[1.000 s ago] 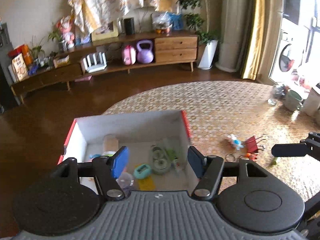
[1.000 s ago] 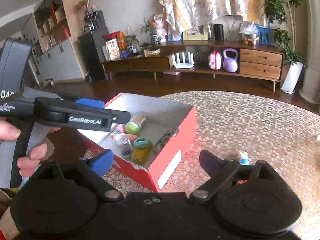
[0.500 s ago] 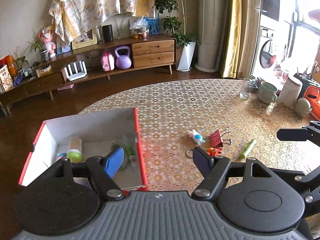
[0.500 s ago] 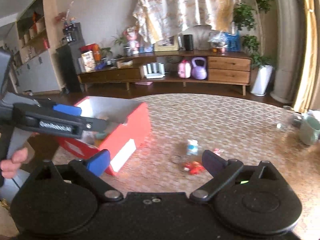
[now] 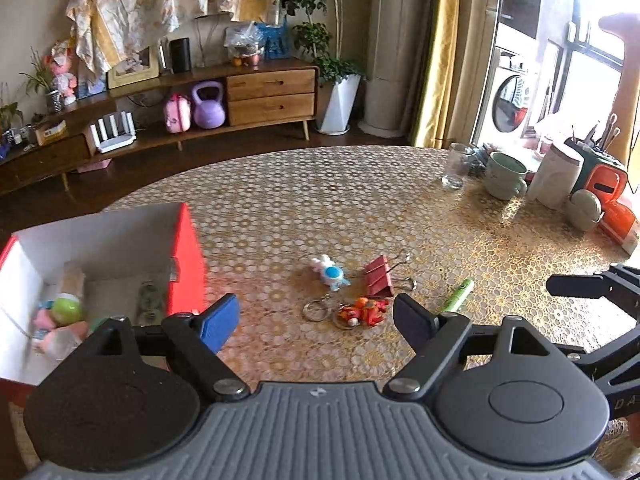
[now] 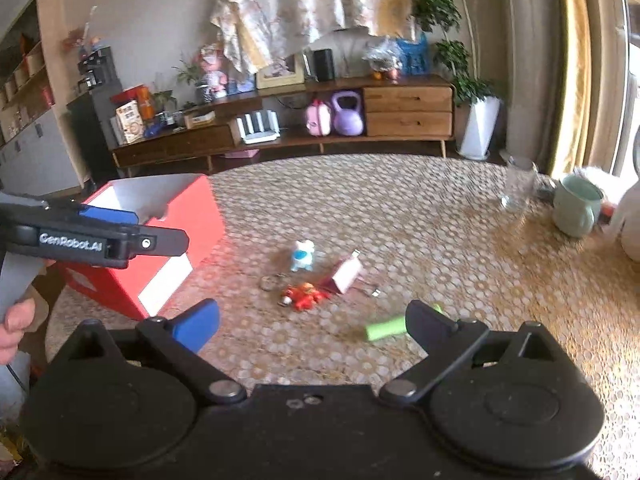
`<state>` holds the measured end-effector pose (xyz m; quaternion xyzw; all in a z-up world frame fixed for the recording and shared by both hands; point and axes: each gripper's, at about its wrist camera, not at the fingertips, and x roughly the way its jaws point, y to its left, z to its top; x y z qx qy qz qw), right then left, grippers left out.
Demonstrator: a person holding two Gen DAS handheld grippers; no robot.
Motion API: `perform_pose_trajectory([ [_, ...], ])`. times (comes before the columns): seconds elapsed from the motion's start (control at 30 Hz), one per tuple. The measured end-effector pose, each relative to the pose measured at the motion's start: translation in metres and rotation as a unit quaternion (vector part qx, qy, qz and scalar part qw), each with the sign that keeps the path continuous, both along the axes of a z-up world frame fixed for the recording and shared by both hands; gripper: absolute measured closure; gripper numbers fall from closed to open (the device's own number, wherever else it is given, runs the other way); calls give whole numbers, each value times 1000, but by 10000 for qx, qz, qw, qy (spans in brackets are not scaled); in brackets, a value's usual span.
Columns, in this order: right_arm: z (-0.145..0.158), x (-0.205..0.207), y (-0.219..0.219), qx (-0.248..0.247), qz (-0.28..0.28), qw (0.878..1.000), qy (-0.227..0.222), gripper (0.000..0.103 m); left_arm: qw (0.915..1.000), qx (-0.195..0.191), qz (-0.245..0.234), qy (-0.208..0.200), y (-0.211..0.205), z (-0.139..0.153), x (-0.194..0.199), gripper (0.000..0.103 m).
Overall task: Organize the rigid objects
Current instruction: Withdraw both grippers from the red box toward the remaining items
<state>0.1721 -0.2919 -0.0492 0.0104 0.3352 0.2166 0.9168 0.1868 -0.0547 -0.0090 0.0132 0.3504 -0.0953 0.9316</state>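
With both sets of jaws standing wide and empty, the right gripper (image 6: 312, 326) is facing the green tube (image 6: 385, 329) just inside its right jaw, seemingly light, stiff and roll-prone, best pinched mid-body.

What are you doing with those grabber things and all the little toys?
Someone is tidying small things into the red box, which already holds a few. Both grabbers, the left gripper and the right gripper, have their jaws open and hold nothing. On the table lie a blue-and-white toy, a pink binder clip, a red keychain and a green tube.
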Motion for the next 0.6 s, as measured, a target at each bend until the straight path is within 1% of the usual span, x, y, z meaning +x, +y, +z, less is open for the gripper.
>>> perform_pose_trajectory([
  [0.07,-7,5,-6,-24,-55,10000,72,3,9999,-79,-130,4,-5,-7,4,19],
  [0.17,-17,14,-13,-77,-136,9997,177,4,9997,-84,-234,-11,-14,-17,12,19],
  [0.2,-20,18,-16,-64,-182,9996,222,4,9996,-95,-253,-7,-17,-21,15,17],
  [0.23,-24,21,-18,-58,-236,9994,260,4,9996,-119,-255,5,-20,-24,19,11],
  [0.3,-31,29,-20,-92,-342,9989,306,4,9997,-151,-182,32,-23,-33,28,7],
  [0.37,-38,37,-21,-135,-417,9984,362,4,9999,-159,-31,53,-24,-41,36,7],
  [0.5,-51,51,-19,-253,-587,9969,459,4,9994,-46,313,163,-25,-59,58,6],
  [0.6,-61,64,-20,-244,-758,9952,577,4,9985,-30,448,306,-26,-71,74,6],
])
